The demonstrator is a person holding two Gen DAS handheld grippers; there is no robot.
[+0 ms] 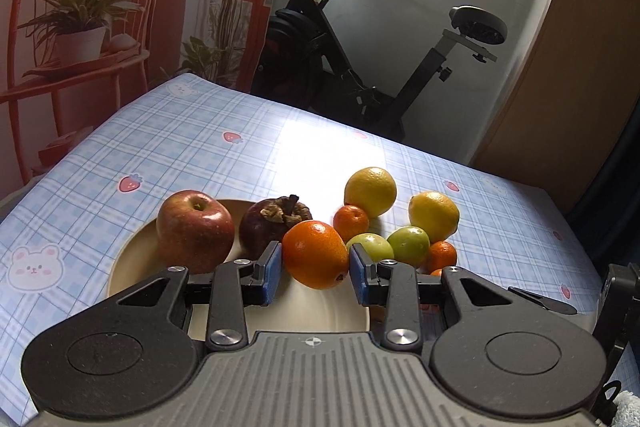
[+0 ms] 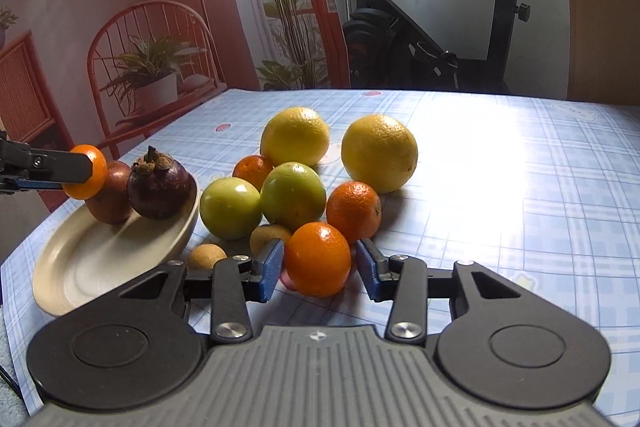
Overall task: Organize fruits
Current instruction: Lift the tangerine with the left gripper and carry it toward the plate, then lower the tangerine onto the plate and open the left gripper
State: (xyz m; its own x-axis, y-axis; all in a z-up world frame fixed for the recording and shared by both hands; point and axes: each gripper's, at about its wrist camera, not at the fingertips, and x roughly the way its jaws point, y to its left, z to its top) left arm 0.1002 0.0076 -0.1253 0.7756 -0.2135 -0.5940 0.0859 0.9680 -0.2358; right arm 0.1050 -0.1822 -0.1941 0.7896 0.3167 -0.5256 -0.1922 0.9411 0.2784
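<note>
**Two oranges in the tongs at a crowded fruit bench**

The left tongs are clamped on an orange, both blue pads against its peel, and hold it above the bare near part of a cream plate. On that plate, at 10 o'clock from the held fruit, sit a red apple and a dark purple fruit, side by side.

The right tongs bracket a second orange that rests on the bench at the near edge of the loose pile. The left pad touches it. Whether the right pad presses on it cannot be told.

Beyond it, at 12 o'clock, lie two green fruits and two large yellow ones, all crowded together. Small brown fruits lie at 9 o'clock, just beside the plate's rim.

The blue checked cloth carries printed strawberries and a bear face. At 3 o'clock of the pile the cloth lies open to the bench's edge. An exercise bike stands beyond the far edge.
</note>
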